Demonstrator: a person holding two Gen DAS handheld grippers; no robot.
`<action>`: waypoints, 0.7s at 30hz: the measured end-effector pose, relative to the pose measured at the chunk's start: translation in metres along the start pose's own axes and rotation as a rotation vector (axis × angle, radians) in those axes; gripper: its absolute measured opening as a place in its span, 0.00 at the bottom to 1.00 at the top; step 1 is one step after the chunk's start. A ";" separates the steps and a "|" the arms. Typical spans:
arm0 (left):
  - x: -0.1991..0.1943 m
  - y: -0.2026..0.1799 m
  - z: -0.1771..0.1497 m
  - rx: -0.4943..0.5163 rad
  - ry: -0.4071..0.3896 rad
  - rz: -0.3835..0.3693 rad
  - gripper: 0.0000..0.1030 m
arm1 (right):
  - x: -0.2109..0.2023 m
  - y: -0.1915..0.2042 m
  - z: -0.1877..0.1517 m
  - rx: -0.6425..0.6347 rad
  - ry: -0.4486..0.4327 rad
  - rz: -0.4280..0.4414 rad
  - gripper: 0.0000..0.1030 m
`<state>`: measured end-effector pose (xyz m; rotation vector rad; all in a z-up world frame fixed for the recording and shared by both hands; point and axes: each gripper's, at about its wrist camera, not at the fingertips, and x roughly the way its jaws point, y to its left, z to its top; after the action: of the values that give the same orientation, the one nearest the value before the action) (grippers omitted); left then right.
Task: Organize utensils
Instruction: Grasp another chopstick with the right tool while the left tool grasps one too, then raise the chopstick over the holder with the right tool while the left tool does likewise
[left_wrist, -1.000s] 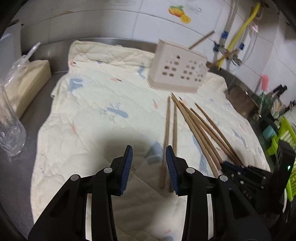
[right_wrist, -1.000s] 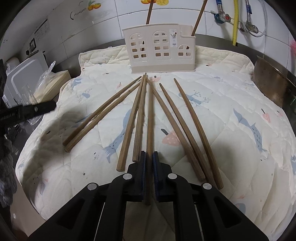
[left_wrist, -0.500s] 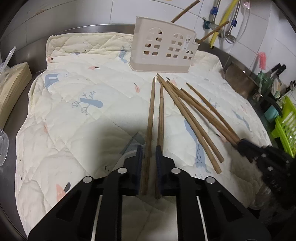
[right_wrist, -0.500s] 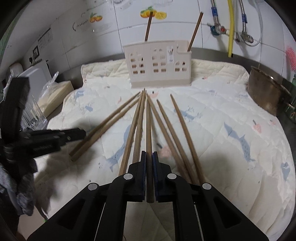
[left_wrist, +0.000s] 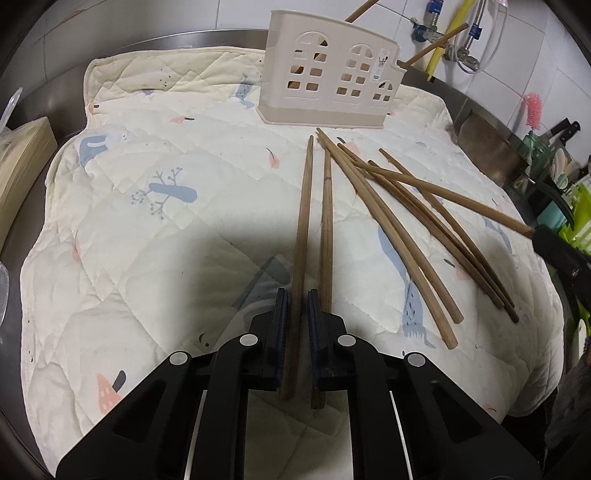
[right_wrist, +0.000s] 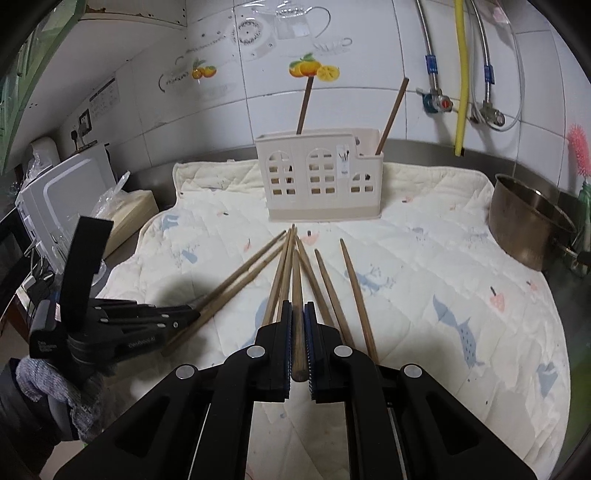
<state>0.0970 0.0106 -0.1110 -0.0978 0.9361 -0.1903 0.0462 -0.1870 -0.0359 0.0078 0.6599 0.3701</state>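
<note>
Several wooden chopsticks (left_wrist: 402, 236) lie fanned on a quilted cream cloth (left_wrist: 147, 221). A cream utensil holder (left_wrist: 328, 88) stands at the cloth's far side with two chopsticks (right_wrist: 391, 114) upright in it. My left gripper (left_wrist: 296, 306) is shut on the leftmost chopstick (left_wrist: 302, 236) near its thick end, low on the cloth; a second chopstick (left_wrist: 326, 229) lies just right of it. My right gripper (right_wrist: 297, 317) is shut on another chopstick (right_wrist: 296, 280) and holds it lifted above the rest, tip toward the holder (right_wrist: 321, 177). The left gripper also shows in the right wrist view (right_wrist: 184, 317).
A metal pot (right_wrist: 528, 221) sits at the cloth's right edge. A wrapped beige block (left_wrist: 22, 155) and a white appliance (right_wrist: 62, 199) stand to the left. Pipes and a yellow hose (right_wrist: 460, 74) run down the tiled wall. A green rack (left_wrist: 576, 206) is far right.
My left gripper moved in and closed from wide open onto the leftmost chopstick. My right gripper, shut on its chopstick, lifted it off the cloth and raised its view.
</note>
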 end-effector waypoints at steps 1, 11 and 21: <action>0.000 0.000 0.000 -0.002 -0.001 0.002 0.08 | -0.001 0.000 0.002 -0.004 -0.004 -0.001 0.06; -0.023 -0.004 0.010 0.006 -0.058 -0.006 0.05 | -0.008 -0.001 0.020 -0.032 -0.043 -0.002 0.06; -0.075 -0.011 0.041 0.051 -0.200 -0.004 0.05 | -0.011 -0.008 0.050 -0.045 -0.062 0.022 0.06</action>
<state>0.0854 0.0155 -0.0257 -0.0704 0.7312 -0.2044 0.0712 -0.1926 0.0094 -0.0163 0.5903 0.4043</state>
